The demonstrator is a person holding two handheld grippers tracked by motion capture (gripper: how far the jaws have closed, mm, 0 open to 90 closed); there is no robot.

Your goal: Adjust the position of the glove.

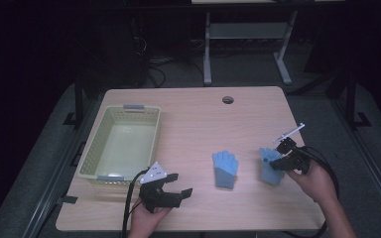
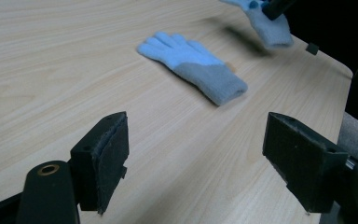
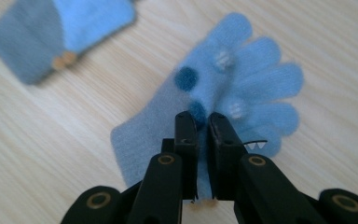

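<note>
Two light blue gloves with grey cuffs are in view. One glove (image 1: 225, 168) (image 2: 193, 63) (image 3: 60, 28) lies flat on the wooden table (image 1: 193, 124), fingers pointing away from me. The other glove (image 1: 269, 168) (image 2: 270, 25) (image 3: 256, 79), with dark blue and white dots, hangs lifted off the table near the right edge. My right gripper (image 1: 279, 161) (image 3: 203, 116) is shut on a fold of it. My left gripper (image 1: 172, 187) (image 2: 196, 140) hovers near the table's front edge, left of the flat glove. It is open, with nothing between its pads (image 2: 114, 163).
A pale green plastic basket (image 1: 93, 148) with nothing in it stands at the table's left side, just behind my left gripper. A round cable hole (image 1: 227, 99) sits near the far edge. A white desk frame (image 1: 207, 49) stands on the floor beyond the table.
</note>
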